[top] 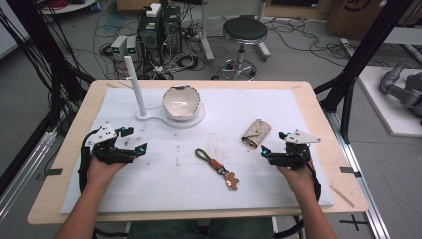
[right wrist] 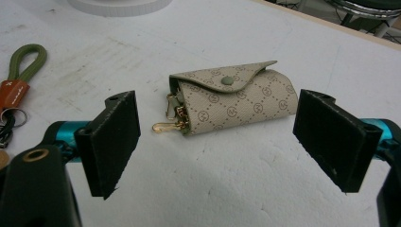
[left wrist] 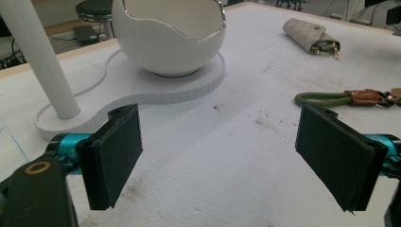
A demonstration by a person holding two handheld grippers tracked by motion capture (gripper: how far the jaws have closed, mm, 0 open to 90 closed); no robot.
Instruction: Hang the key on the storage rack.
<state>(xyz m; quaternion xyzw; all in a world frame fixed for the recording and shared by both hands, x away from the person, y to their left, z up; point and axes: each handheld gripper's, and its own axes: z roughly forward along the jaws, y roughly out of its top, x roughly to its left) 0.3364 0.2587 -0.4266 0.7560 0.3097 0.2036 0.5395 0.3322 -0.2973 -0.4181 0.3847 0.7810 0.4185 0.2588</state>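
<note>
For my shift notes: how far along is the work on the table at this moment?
Nothing looks done yet: the key pouch and the keychain lie loose on the white mat, and the bowl on its stand shows nothing inside. Nothing is in hand: the left gripper and right gripper are open. Every handling step remains.

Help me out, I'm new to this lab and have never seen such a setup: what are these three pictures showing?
A person sits at a white foam-covered table, holding a hand-held two-jaw gripper in each hand: left gripper, right gripper. One picture looks down from above; the other two come from cameras riding on each gripper, looking past its black jaws. On the table lie a white eggshell-shaped bowl on a white stand with a post, an olive-green loop keychain with a brown leather tag, and a beige patterned key pouch. Both grippers are open and hold nothing.
</note>
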